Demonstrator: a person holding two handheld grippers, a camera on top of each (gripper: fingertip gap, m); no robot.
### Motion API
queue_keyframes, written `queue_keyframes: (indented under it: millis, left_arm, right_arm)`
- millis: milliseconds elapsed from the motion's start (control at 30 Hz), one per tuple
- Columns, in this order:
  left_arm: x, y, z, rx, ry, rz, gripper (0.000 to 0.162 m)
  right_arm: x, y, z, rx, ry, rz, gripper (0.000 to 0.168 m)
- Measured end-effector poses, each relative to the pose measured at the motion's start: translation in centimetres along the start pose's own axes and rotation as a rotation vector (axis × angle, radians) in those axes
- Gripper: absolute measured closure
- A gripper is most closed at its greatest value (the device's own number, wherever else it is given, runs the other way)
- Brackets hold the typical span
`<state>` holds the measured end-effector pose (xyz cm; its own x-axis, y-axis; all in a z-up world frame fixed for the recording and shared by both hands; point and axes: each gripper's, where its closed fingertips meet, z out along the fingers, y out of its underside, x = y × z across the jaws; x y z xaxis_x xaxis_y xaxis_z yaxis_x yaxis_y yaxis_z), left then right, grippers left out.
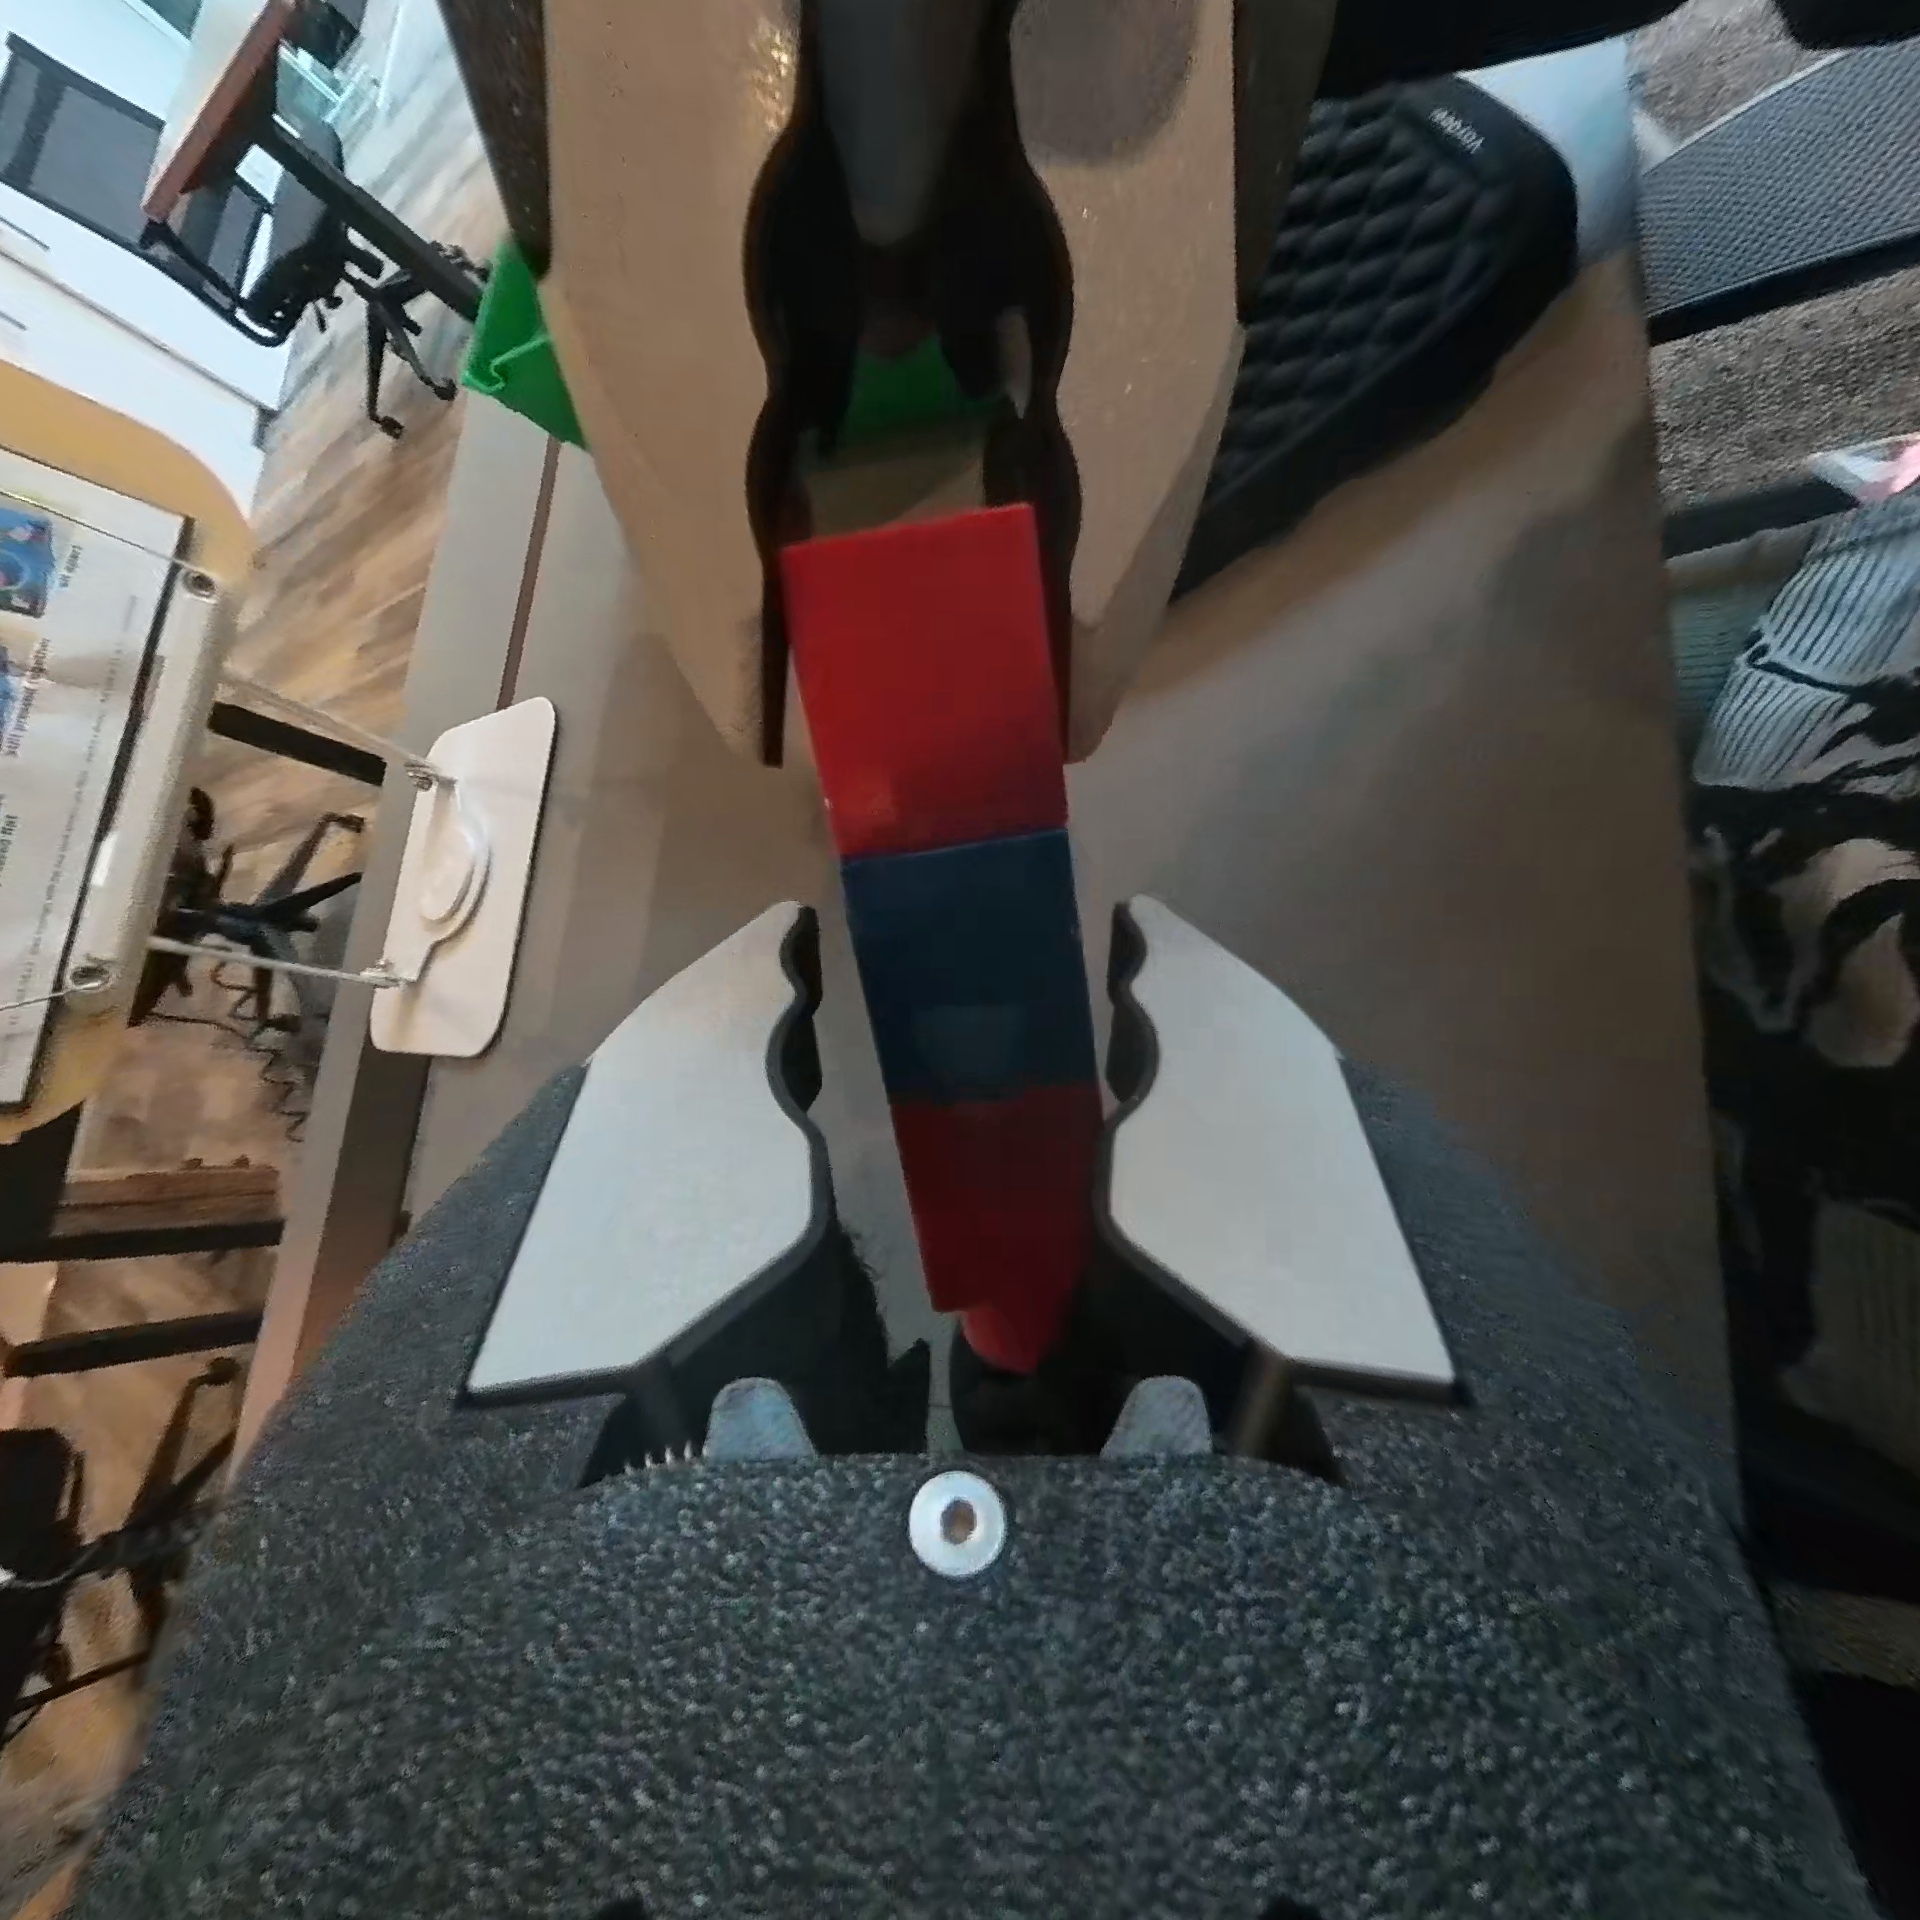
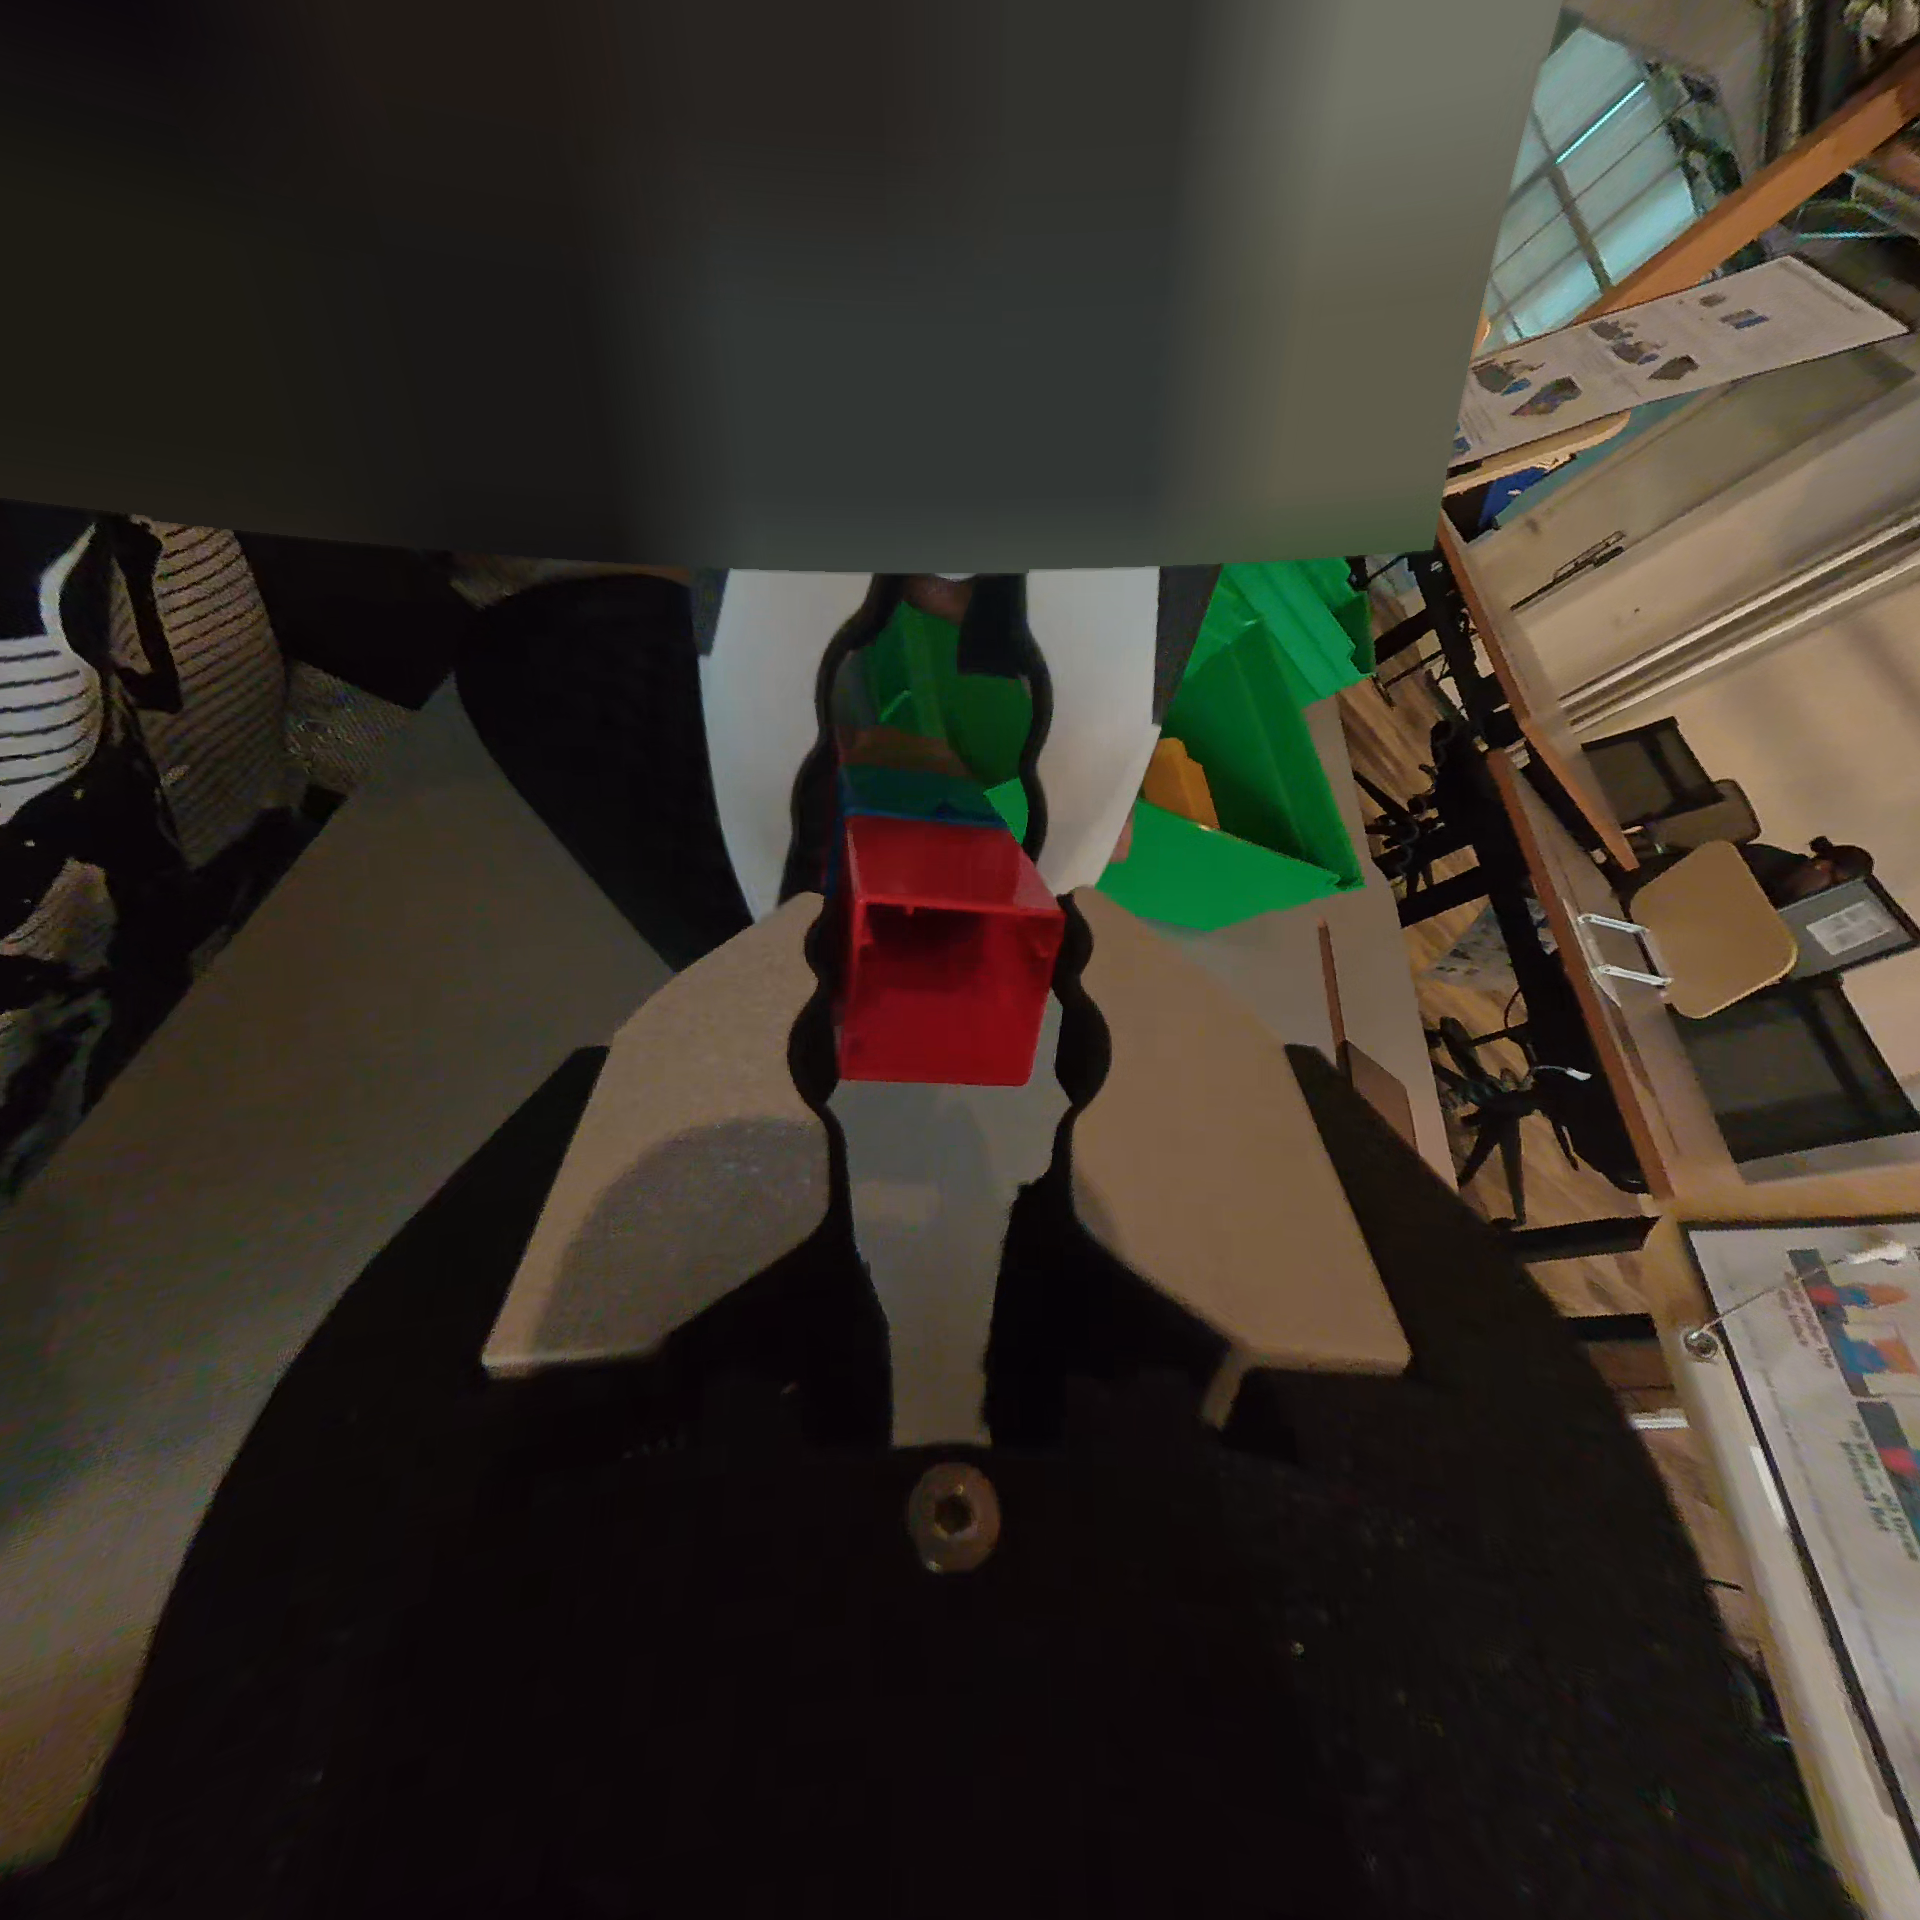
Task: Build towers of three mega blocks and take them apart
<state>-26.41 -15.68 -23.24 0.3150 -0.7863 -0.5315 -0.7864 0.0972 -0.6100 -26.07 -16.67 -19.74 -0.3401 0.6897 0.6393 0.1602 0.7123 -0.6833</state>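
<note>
A three-block tower, red, dark blue, red, is seen assembled and held off the table between the two tools. The left gripper is stood apart around its near end, though contact cannot be judged. The right gripper is clamped on the far red block. Building appears done; taking apart remains. A green bin is seen beyond.

Looks like an office or lab: long desks with black chairs, printed sheets standing on stands, green bins, wood floor.
</note>
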Motion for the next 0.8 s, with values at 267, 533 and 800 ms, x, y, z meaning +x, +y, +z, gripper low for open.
queue_keyframes:
  millis: [267, 533, 800]
  left_arm:
    - [-0.16, -0.01, 0.16, -0.014, -0.047, 0.029, 0.125]
    - [-0.06, -0.42, -0.27, 0.003, -0.043, 0.019, 0.126]
    - [0.21, -0.65, -0.77, 0.014, -0.047, 0.024, 0.126]
  right_arm:
    - [-0.22, -0.05, -0.19, -0.018, 0.018, -0.029, 0.130]
    - [-0.46, -0.60, -0.60, -0.018, 0.037, -0.040, 0.130]
    - [-0.70, -0.84, -0.91, -0.003, 0.037, -0.028, 0.131]
